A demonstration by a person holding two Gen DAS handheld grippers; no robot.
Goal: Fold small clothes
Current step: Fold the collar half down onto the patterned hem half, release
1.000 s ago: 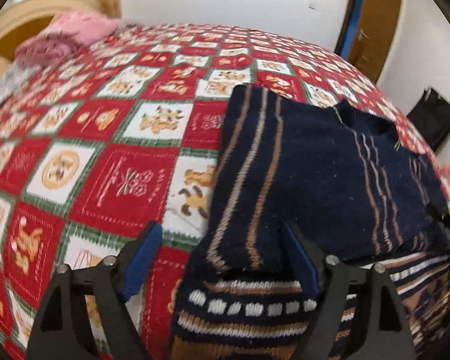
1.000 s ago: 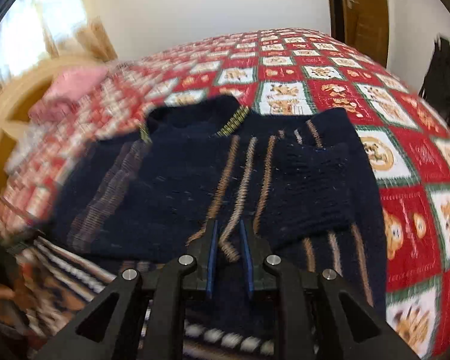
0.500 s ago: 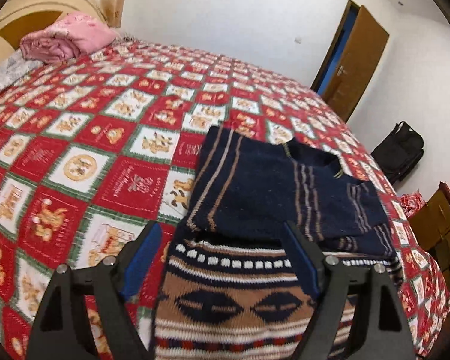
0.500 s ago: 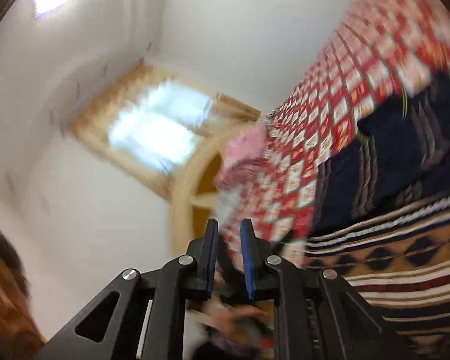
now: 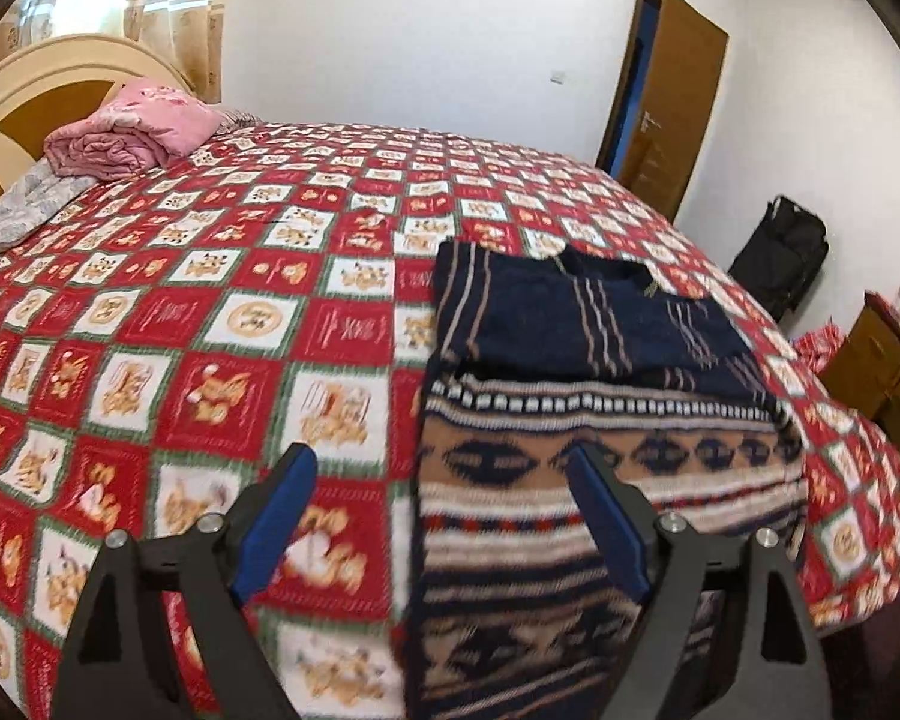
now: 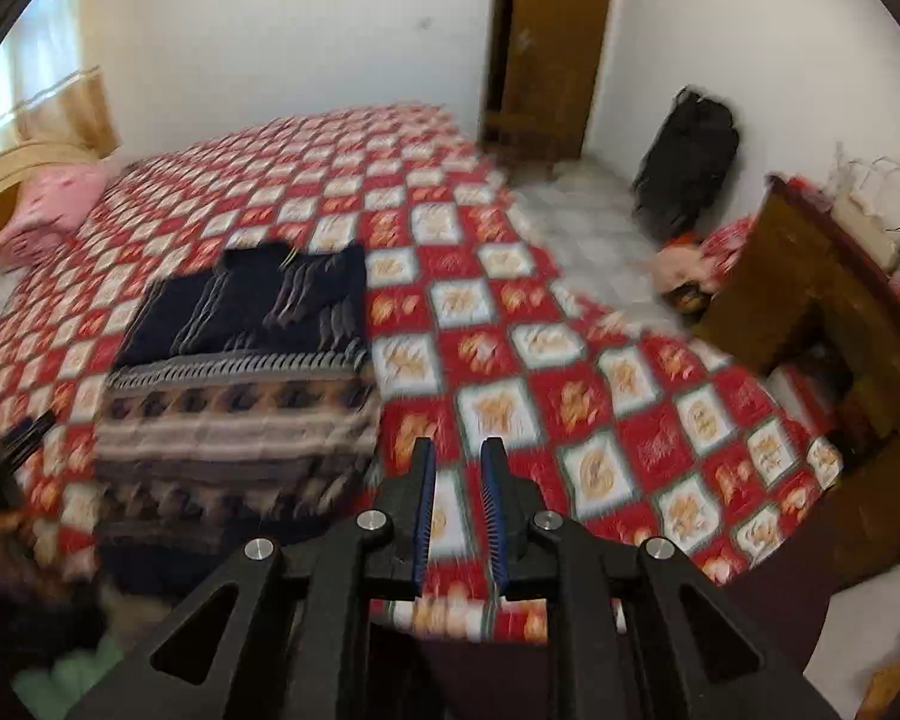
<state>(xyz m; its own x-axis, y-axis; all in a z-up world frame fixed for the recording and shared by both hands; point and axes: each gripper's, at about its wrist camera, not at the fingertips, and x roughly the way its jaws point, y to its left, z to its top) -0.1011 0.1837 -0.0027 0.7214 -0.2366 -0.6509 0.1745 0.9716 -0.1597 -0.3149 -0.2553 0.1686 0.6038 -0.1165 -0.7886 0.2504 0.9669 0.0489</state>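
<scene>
A navy sweater with tan stripes (image 5: 576, 318) lies folded on the red checked bedspread (image 5: 210, 324), on top of a tan, white and navy patterned knit (image 5: 600, 480). Both also show in the right wrist view, the sweater (image 6: 252, 306) above the patterned knit (image 6: 234, 420). My left gripper (image 5: 444, 468) is open and empty, held above the near left edge of the patterned knit. My right gripper (image 6: 457, 456) has its jaws close together with a narrow gap and nothing between them, above the bedspread (image 6: 510, 360) to the right of the pile.
A folded pink blanket (image 5: 132, 132) and a grey cloth lie by the headboard (image 5: 12, 114). A brown door (image 5: 660, 102), a black bag (image 5: 780, 252) and a wooden cabinet (image 6: 810, 282) stand on the right. The bed's edge runs along the right.
Both grippers have pulled back and up from the sweater. The right gripper swung through a view of the wall and window and now faces the bed from the right.
</scene>
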